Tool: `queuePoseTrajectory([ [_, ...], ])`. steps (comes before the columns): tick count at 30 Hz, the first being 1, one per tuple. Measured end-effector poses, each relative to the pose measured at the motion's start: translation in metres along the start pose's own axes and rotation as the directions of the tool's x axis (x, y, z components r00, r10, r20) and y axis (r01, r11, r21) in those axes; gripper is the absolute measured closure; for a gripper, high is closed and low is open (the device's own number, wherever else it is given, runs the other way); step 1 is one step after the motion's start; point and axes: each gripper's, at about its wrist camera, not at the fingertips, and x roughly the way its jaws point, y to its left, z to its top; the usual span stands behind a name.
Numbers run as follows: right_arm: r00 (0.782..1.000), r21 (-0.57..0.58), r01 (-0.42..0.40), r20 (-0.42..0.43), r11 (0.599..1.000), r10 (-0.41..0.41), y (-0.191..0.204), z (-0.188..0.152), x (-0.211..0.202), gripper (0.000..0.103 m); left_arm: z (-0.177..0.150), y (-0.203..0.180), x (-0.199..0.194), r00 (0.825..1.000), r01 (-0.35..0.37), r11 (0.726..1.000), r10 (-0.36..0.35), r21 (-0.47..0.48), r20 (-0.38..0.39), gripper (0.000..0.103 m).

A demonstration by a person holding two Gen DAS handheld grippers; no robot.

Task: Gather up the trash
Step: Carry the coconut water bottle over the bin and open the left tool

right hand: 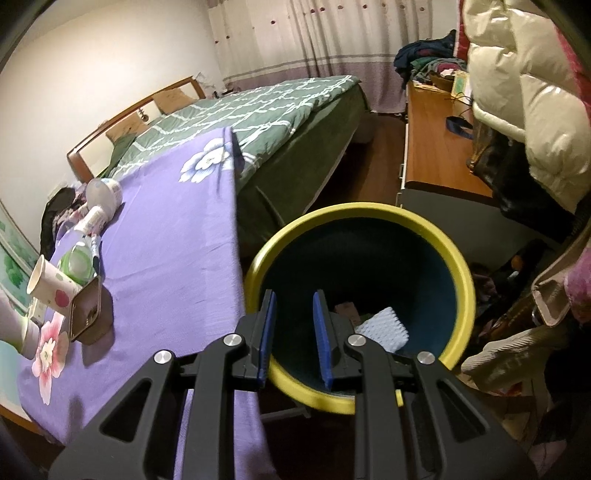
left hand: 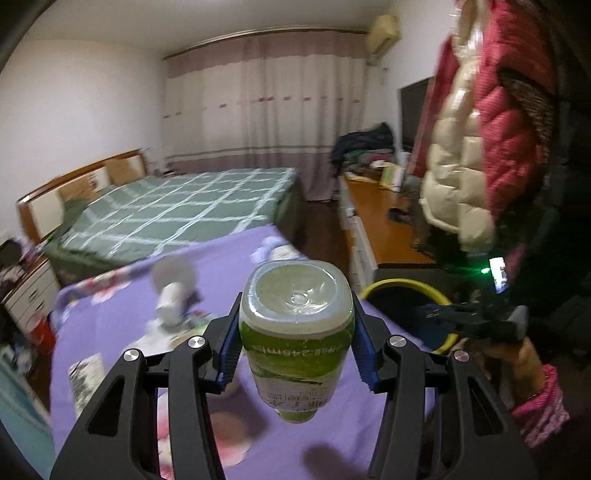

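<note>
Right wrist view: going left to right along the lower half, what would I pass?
Paper cup → phone → bare purple cloth → right claw → yellow-rimmed bin.

A bed (left hand: 177,206) with a green checked cover (right hand: 258,107) and a wooden headboard (left hand: 81,181) stands beyond the table, which is draped in a purple flowered cloth (right hand: 166,236). Long pale curtains (left hand: 266,103) with a mauve band hang along the far wall, and an air conditioner (left hand: 384,33) sits high in the corner. At the right runs a wooden dresser top (right hand: 436,147), with a heap of clothes (left hand: 365,146) at its far end and a dark television (left hand: 415,110) behind. A cream and red puffy jacket (left hand: 480,147) fills the right edge. A phone (right hand: 85,312) in a brown case lies tilted on the cloth.
</note>
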Motion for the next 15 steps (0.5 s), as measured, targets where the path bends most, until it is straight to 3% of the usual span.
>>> queuePoseTrajectory([
  [5, 1.000, 0.042, 0.018, 0.022, 0.999, -0.018, -0.023, 0.000, -0.008, 0.083, 0.023, -0.033, 0.037, 0.990, 0.139, 0.990, -0.139, 0.012, -0.018, 0.051],
  [15, 0.998, 0.125, 0.048, 0.030, 0.991, -0.052, -0.070, -0.006, -0.012, 0.083, 0.044, -0.103, 0.148, 0.954, 0.280, 0.960, -0.277, 0.011, -0.118, 0.051],
])
